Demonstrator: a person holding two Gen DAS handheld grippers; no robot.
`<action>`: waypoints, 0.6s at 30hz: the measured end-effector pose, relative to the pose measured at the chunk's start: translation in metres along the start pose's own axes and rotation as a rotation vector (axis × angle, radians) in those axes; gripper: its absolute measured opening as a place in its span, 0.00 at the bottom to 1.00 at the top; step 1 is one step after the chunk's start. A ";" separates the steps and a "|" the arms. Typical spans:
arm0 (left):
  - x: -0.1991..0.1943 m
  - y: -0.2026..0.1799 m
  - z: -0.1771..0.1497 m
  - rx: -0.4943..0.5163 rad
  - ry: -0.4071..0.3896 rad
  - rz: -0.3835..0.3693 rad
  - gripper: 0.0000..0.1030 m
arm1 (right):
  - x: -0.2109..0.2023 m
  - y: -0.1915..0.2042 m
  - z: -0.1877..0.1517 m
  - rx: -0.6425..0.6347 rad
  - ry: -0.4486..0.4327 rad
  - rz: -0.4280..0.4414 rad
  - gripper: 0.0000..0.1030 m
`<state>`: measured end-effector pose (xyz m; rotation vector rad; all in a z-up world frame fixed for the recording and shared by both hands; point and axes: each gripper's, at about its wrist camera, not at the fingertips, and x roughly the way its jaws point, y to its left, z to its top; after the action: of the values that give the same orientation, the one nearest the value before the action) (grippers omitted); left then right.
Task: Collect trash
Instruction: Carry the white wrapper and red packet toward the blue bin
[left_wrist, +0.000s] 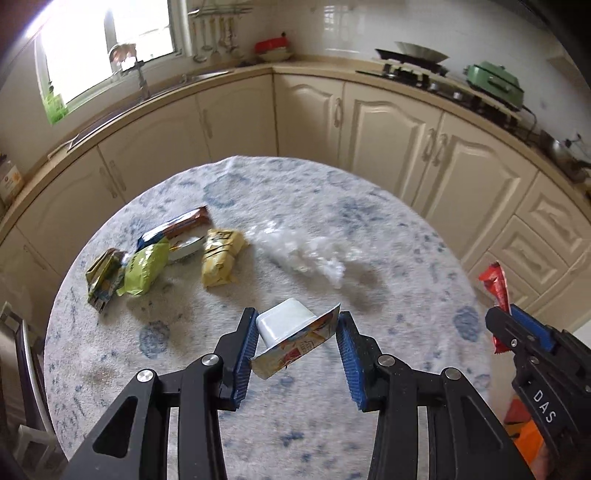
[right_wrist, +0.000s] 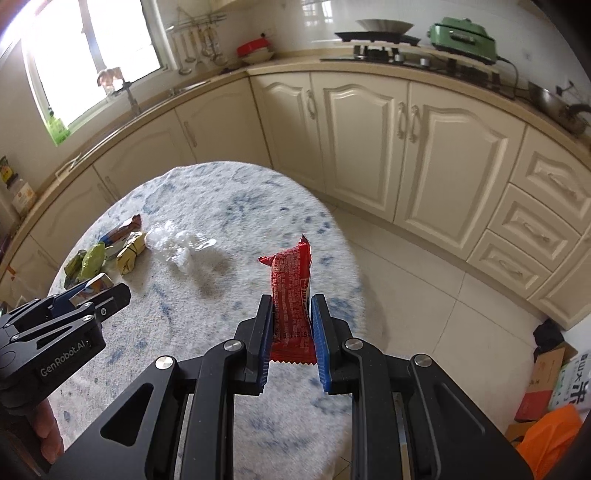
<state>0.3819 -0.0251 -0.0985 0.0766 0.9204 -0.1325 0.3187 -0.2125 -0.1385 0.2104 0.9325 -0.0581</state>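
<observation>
My left gripper (left_wrist: 297, 330) is shut on a white yogurt cup (left_wrist: 286, 325) with its foil lid peeled back, held above the round table (left_wrist: 388, 236). My right gripper (right_wrist: 291, 317) is shut on a red snack wrapper (right_wrist: 291, 288) held upright over the table's right side; it also shows in the left wrist view (left_wrist: 496, 291). On the table's left lie a yellow wrapper (left_wrist: 219, 258), a green packet (left_wrist: 144, 271), a brown bar wrapper (left_wrist: 177, 230) and an olive packet (left_wrist: 103, 278). A crumpled clear plastic film (left_wrist: 306, 254) lies mid-table.
Cream kitchen cabinets (right_wrist: 369, 140) curve behind the table. The counter holds a stove (left_wrist: 424, 72) and a green pot (left_wrist: 495, 81). On the tiled floor at right are cardboard boxes (right_wrist: 546, 376) and an orange object (right_wrist: 550, 439).
</observation>
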 end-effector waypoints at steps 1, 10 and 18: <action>-0.005 -0.008 -0.001 0.014 -0.005 -0.012 0.38 | -0.006 -0.007 -0.002 0.014 -0.007 -0.012 0.20; -0.027 -0.095 -0.018 0.174 -0.002 -0.141 0.38 | -0.056 -0.086 -0.033 0.160 -0.045 -0.150 0.20; -0.027 -0.181 -0.037 0.326 0.038 -0.251 0.38 | -0.104 -0.164 -0.078 0.322 -0.056 -0.293 0.20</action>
<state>0.3102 -0.1977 -0.1007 0.2669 0.9370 -0.5152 0.1719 -0.3609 -0.1254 0.3667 0.8891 -0.4851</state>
